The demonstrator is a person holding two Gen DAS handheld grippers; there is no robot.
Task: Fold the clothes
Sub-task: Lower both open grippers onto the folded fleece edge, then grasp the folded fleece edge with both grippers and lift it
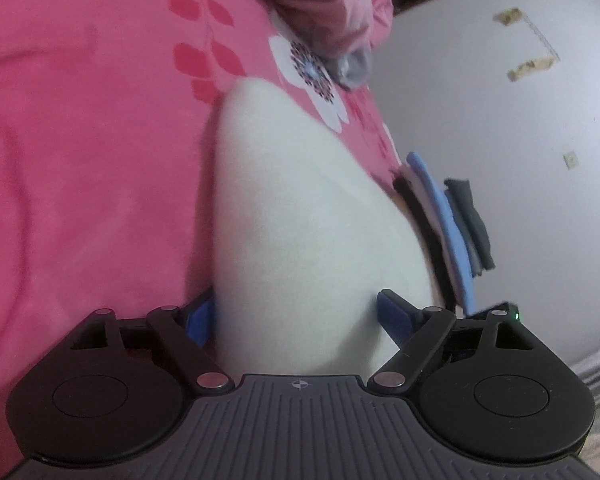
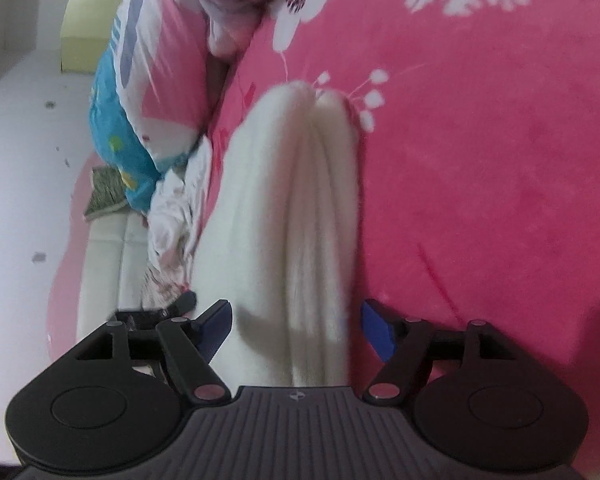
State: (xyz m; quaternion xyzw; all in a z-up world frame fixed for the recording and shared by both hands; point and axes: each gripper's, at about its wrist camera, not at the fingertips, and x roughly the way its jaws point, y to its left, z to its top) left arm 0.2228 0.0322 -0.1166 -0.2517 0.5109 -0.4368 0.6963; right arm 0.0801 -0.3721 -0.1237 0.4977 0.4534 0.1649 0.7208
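Note:
A white fuzzy garment (image 1: 300,220) lies folded in a thick bundle on the pink floral bedspread (image 1: 80,160). My left gripper (image 1: 296,316) is open wide, and the garment fills the space between its blue pads (image 1: 394,318). In the right wrist view the same white garment (image 2: 284,220) shows long lengthwise folds running away from me. My right gripper (image 2: 294,326) is also open wide. The cloth lies between its fingers, with a small gap left at the right pad (image 2: 376,332).
A stack of folded clothes (image 1: 448,224) in blue, white, black and grey sits at the bed's edge beside a white wall (image 1: 500,140). Pink and blue pillows (image 2: 148,92) and crumpled bedding (image 2: 172,216) lie to the left in the right wrist view. A pink-grey quilt (image 1: 320,12) lies further back.

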